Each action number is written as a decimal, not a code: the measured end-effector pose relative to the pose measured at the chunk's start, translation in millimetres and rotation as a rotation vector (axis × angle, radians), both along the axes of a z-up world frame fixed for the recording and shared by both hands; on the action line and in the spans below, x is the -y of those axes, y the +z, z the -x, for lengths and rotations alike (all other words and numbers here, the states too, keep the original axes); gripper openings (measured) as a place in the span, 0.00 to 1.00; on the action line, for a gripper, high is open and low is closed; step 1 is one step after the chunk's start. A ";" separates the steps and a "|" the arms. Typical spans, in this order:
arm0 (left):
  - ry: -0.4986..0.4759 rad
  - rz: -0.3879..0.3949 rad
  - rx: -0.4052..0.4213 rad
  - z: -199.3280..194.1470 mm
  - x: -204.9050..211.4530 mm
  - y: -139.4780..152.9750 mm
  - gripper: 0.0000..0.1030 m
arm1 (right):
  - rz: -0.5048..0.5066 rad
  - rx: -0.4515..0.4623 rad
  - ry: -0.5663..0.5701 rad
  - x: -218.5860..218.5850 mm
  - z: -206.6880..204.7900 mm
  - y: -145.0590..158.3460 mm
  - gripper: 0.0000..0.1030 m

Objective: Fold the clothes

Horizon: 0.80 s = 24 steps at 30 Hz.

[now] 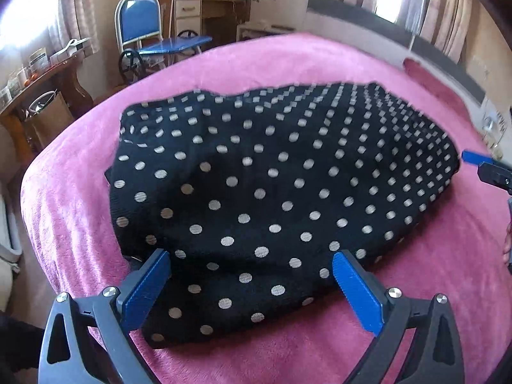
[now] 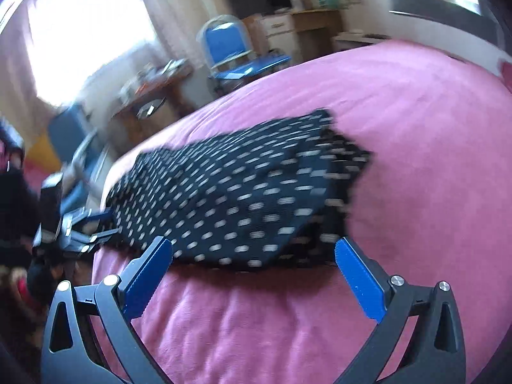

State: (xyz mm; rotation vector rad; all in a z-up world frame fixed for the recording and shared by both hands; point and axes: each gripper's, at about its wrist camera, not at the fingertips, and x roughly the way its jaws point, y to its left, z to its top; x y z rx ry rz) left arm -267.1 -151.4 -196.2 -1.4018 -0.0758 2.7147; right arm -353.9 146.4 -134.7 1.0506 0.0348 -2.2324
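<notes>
A black garment with pale polka dots (image 1: 272,198) lies folded over on a pink blanket (image 1: 416,288). My left gripper (image 1: 251,267) is open, its blue pads wide apart over the garment's near edge, holding nothing. The right gripper shows at the right edge of the left wrist view (image 1: 486,166), beside the garment's far end. In the right wrist view the same garment (image 2: 230,198) lies just beyond my right gripper (image 2: 254,254), which is open and empty above the blanket (image 2: 272,320). The left gripper shows there (image 2: 92,227) at the garment's left edge. That view is motion-blurred.
The blanket covers a bed that drops off at the left. Beyond it stand a blue chair (image 1: 139,22), a wooden side table with jars (image 1: 35,73), a white drawer unit (image 1: 188,16) and a dark headboard (image 1: 441,60) at the right.
</notes>
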 end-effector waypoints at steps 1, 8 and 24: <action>0.001 0.008 0.013 2.2 -1.7 -3.4 1.00 | -0.035 -0.003 0.020 8.3 -1.5 -2.9 1.00; -0.020 0.015 0.053 5.7 -1.2 -10.7 1.00 | -0.116 0.135 -0.226 -36.7 25.5 -37.9 1.00; 0.108 0.100 0.072 21.3 3.6 -1.3 1.00 | -0.244 0.145 -0.177 35.9 34.7 -30.6 1.00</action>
